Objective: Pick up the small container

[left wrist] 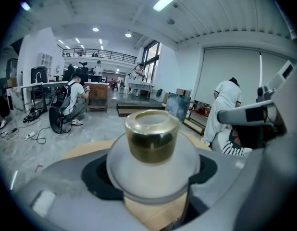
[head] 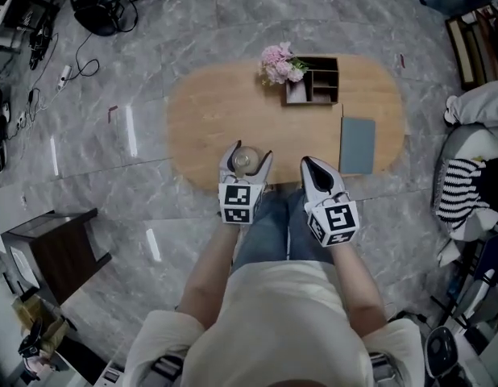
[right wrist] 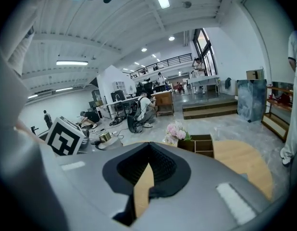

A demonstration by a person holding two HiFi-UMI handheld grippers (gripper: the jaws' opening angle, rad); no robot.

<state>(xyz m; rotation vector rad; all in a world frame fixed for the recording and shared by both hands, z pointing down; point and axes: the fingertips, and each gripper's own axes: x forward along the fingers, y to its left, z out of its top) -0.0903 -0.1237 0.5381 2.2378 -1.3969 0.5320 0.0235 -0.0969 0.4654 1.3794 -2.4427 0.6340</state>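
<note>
Near edge of the table (head: 205, 119): left gripper (head: 251, 151) clamped wide across the round body of the small container (left wrist: 152, 148), gold lid up, probably to keep it level for the lift. Right gripper (head: 308, 162) just beside it, jaws together, empty, seemingly spare. Far edge: flowers (head: 280, 63) and wooden organizer (head: 320, 81).

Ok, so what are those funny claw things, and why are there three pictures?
They are two grippers, like tongs, that a person holds. One picture comes from a camera on the person's head, looking down; the other two from cameras on each gripper. On the oval wooden table are pink flowers, a dark wooden box with compartments and a flat grey-blue pad. The left gripper clamps a small round frosted container with a gold cap. The right gripper is shut and empty.
</note>
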